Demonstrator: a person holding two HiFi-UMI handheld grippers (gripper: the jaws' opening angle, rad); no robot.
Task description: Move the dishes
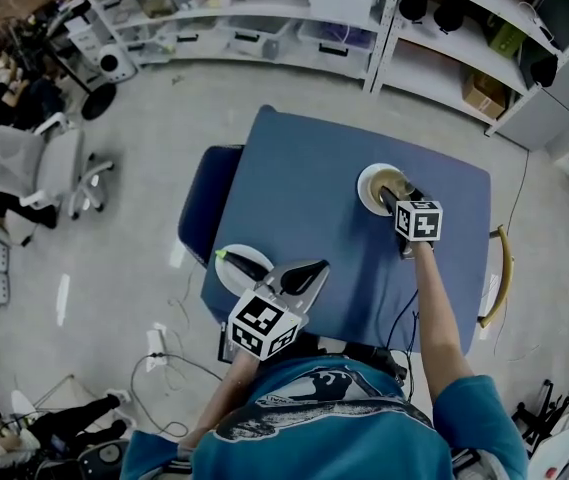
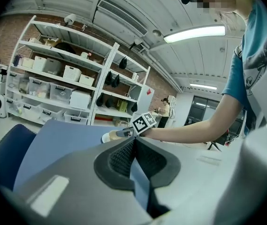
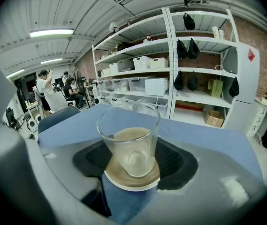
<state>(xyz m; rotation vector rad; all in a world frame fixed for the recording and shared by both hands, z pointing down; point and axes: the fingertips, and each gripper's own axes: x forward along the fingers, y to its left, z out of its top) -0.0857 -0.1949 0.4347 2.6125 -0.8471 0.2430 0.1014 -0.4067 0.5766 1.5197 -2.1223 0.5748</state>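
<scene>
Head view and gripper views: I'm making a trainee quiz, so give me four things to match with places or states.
1 left gripper
2 glass
3 white plate
4 chair

A on a saucer
B near left corner of the table
C jaws together, empty
D blue, beside the table

Pairs: 1-C, 2-A, 3-B, 4-D

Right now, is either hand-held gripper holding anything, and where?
The left hand-held gripper is shut on nothing. The right hand-held gripper has jaws flanking the lower half of the glass; whether they squeeze it cannot be told.
</scene>
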